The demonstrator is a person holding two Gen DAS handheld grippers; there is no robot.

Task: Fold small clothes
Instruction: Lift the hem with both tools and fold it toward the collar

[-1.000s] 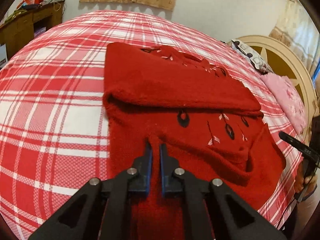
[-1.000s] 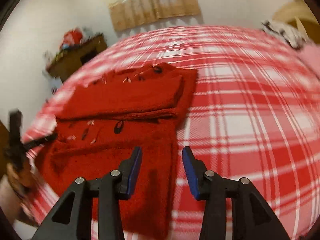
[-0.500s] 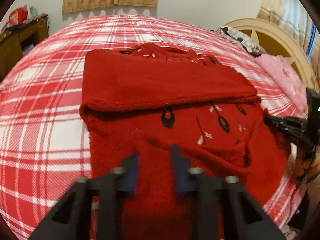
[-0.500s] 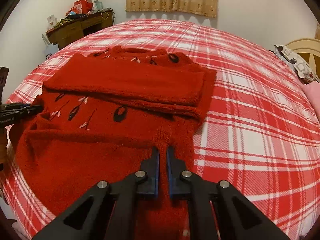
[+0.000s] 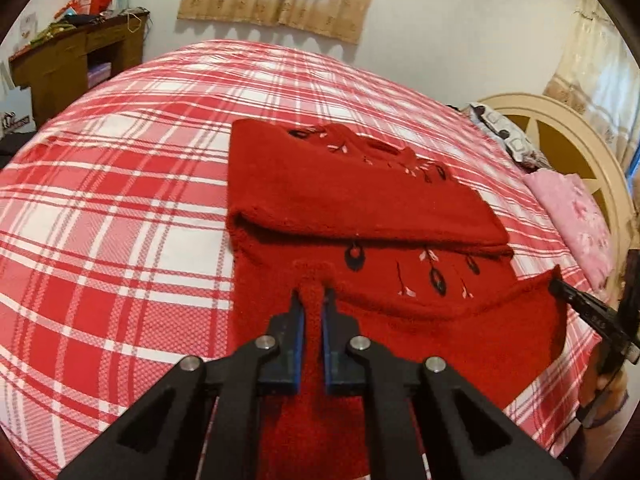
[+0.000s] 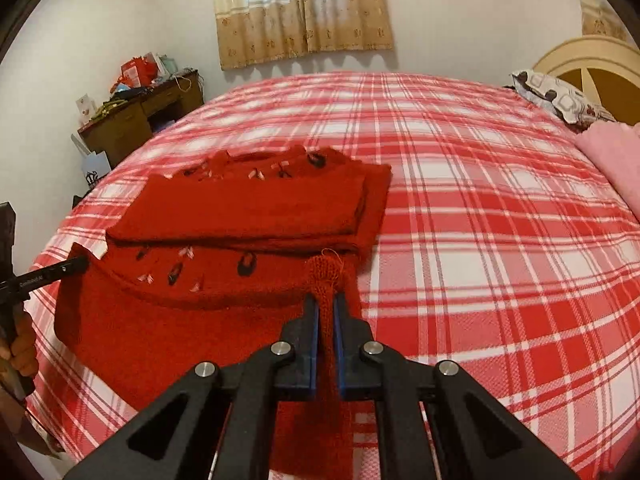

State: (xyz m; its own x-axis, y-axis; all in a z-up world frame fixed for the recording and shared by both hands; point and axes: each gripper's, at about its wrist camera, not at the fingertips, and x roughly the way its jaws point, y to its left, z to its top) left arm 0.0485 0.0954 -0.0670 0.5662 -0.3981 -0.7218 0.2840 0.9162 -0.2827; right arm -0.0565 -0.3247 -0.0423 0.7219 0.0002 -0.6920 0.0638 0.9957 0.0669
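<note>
A red knit sweater (image 5: 360, 200) with dark and pale leaf motifs lies on the plaid bed, its sleeves folded across the chest. My left gripper (image 5: 313, 294) is shut on a bunched pinch of the sweater's near hem at its left corner. In the right wrist view the same sweater (image 6: 248, 208) shows, and my right gripper (image 6: 326, 300) is shut on the hem at the right corner. Both corners are lifted, so the hem (image 6: 200, 300) hangs between them above the bed. The other gripper shows at each view's edge, as the right gripper (image 5: 576, 304) and the left gripper (image 6: 60, 270).
The red-and-white plaid bedspread (image 6: 480, 220) covers the whole bed. A pink pillow (image 5: 576, 216) and a patterned pillow (image 6: 560, 96) lie by the cream headboard (image 5: 568, 132). A cluttered wooden desk (image 6: 132, 112) stands by the far wall under a curtain (image 6: 304, 8).
The right gripper has gone from open to shut on the hem. Both grippers have risen, lifting the sweater's near edge off the bed.
</note>
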